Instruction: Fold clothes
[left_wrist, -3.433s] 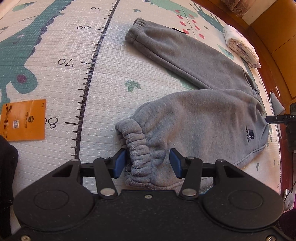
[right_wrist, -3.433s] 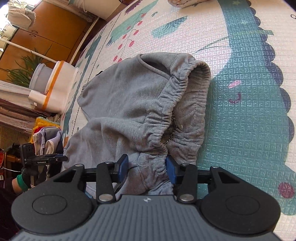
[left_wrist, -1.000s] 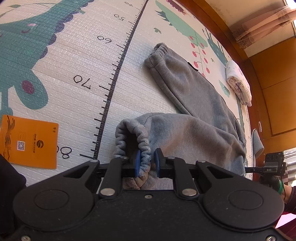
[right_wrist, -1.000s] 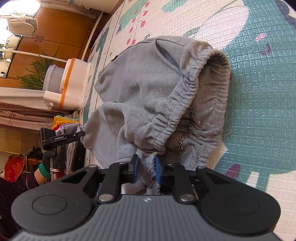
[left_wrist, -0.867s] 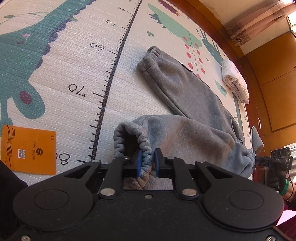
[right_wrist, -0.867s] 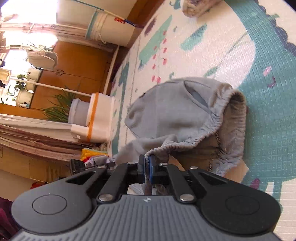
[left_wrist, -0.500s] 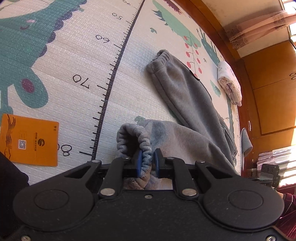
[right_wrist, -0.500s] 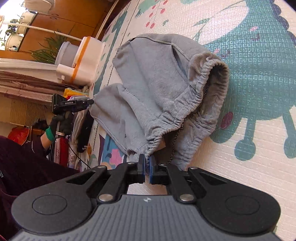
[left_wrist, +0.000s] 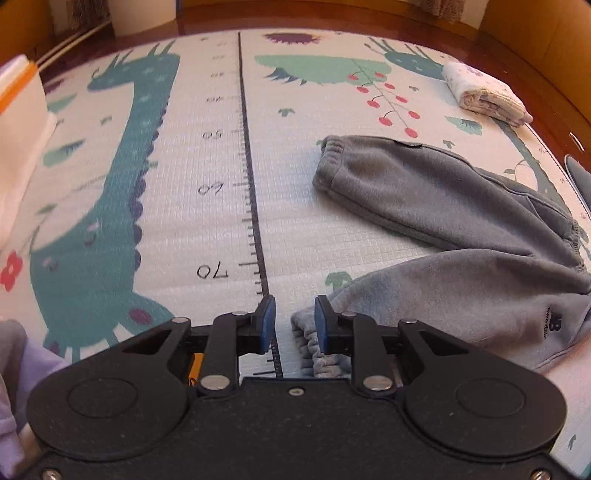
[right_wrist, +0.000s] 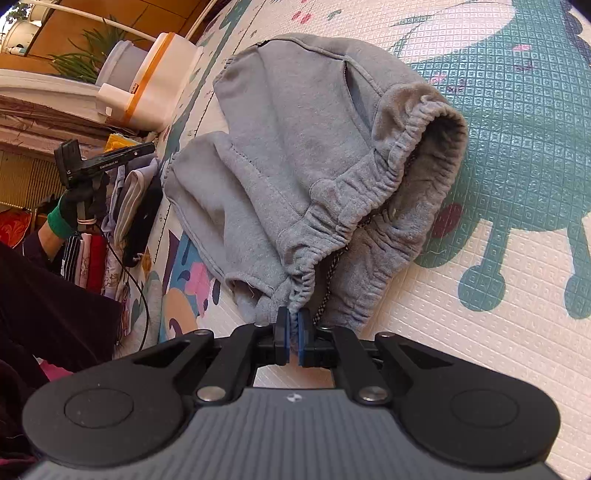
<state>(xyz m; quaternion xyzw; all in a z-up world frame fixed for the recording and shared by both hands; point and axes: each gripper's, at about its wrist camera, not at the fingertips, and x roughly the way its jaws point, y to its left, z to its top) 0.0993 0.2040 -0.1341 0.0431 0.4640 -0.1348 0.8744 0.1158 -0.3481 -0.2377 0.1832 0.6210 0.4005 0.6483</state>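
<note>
Grey sweatpants (left_wrist: 454, 236) lie on the play mat (left_wrist: 184, 221) on the floor, legs splayed in a V toward the right of the left wrist view, 1 cuff (left_wrist: 330, 162) far and 1 cuff (left_wrist: 310, 343) near; no fold is laid yet, so the task reads as early, legs not brought together and nothing halved; left tongs (left_wrist: 291, 325) stand open, blue pads apart, near cuff just beside the right pad and not between them, so nothing is held on that side; right tongs (right_wrist: 293, 334) are closed on the elastic waistband (right_wrist: 354, 192), a pinch of grey fabric showing between the pads, waist end lifted slightly and bunched, drawstring hanging by the opening; left to do, as judged: regrip the near cuff, lay 1 leg over the other, smooth, then fold lengthwise; around: a folded white cloth (left_wrist: 484, 92) far right on the mat, well apart; a white tub with orange band (right_wrist: 155, 77) at the mat's far left edge; a heap of other clothes (right_wrist: 110, 229) by the person's gloved hand (right_wrist: 74, 206); nothing lies on the mat between the legs, so the fold path looks free; a printed ruler line (left_wrist: 251, 184) runs left of the pants.
</note>
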